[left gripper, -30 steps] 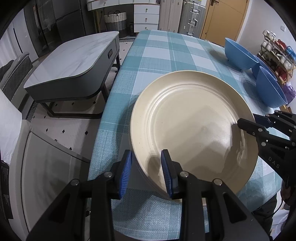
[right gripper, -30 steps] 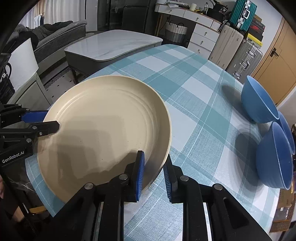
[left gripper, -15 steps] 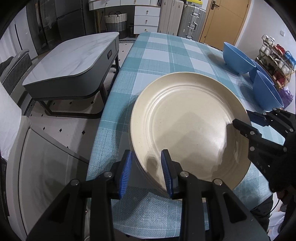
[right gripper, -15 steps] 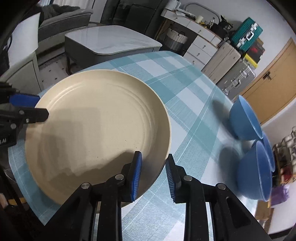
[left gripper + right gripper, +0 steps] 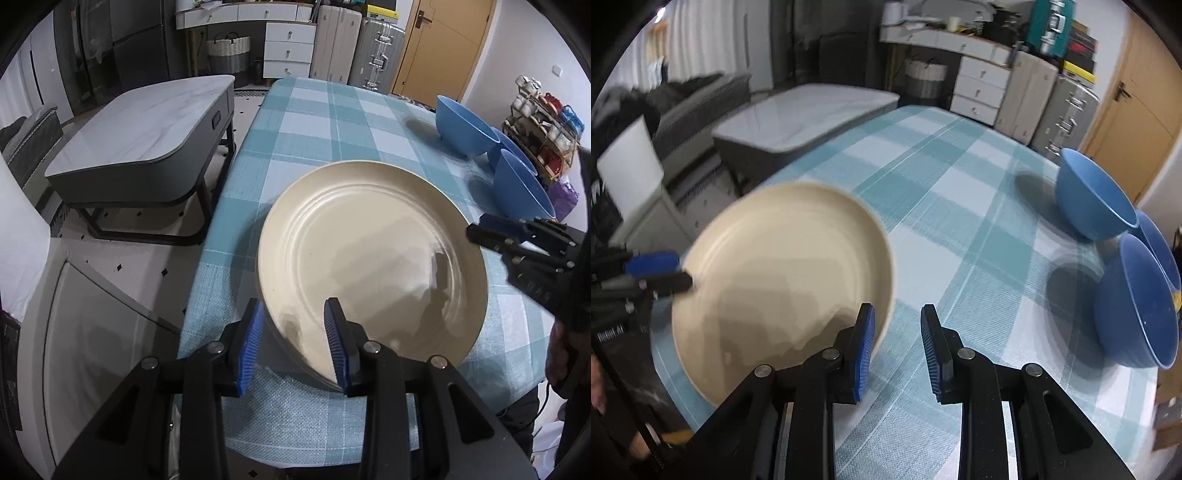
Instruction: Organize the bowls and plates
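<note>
Left hand-held gripper (image 5: 293,345) angled steeply down, jaws opening, near rim of cream plate (image 5: 369,258) between pads. Right hand-held gripper (image 5: 897,349) open, just beside plate's edge, nothing between. Plate on checked table (image 5: 332,122). Three blue bowls (image 5: 1134,306) clustered at far right.

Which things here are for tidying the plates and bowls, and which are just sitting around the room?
For the job:
- cream plate
- three blue bowls
- left gripper, opening, plate rim between its jaws
- right gripper, nothing between its jaws

Just lying about:
- grey coffee table
- suitcases
- white drawers
- basket
- cup rack
</note>
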A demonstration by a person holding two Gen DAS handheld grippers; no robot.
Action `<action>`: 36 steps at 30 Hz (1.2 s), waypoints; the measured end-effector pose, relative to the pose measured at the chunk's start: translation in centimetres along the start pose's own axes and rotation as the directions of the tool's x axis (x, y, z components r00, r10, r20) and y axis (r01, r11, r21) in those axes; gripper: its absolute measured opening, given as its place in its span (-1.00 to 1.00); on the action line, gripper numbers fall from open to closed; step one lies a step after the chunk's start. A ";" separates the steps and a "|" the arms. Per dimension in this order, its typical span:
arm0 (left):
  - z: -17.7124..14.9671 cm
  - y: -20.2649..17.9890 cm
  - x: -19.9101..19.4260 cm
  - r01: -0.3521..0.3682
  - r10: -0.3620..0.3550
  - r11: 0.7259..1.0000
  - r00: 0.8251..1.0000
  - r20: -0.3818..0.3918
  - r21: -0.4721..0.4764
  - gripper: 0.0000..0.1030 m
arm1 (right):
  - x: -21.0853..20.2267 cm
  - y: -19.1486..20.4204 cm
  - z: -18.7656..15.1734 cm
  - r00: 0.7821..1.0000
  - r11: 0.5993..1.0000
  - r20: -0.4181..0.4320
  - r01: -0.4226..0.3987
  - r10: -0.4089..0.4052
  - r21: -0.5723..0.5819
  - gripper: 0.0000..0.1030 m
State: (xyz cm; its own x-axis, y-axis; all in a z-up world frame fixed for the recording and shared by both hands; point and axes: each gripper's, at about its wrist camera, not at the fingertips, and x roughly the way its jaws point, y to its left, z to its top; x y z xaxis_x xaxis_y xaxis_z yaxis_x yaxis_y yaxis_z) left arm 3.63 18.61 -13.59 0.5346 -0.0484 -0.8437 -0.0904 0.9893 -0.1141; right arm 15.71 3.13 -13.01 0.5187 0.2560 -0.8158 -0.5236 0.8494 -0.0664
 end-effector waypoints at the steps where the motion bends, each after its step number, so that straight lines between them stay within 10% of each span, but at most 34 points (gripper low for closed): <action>1: 0.1 0.0 0.1 -0.004 0.004 1.000 1.000 0.001 0.000 -0.35 | -0.3 -0.3 0.1 1.000 1.000 0.011 -0.012 0.012 0.015 -0.51; 22: 0.0 1.2 1.4 -0.032 0.030 0.998 0.999 -0.036 -0.049 -0.34 | 4.1 -1.1 0.1 0.969 0.969 -0.094 -0.216 0.228 0.118 -0.62; 36: -0.2 1.1 0.8 -0.019 0.018 0.998 1.000 -0.021 -0.059 -0.34 | 1.4 0.0 -0.1 0.995 0.995 -0.027 -0.091 0.092 0.036 -0.60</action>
State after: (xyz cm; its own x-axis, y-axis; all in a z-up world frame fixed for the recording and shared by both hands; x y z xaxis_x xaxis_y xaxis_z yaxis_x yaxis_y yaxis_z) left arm 3.82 19.63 -14.51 0.5149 -0.0335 -0.8566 -0.1505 0.9802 -0.1288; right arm 16.35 3.44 -14.23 0.4500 0.3202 -0.8337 -0.5441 0.8385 0.0283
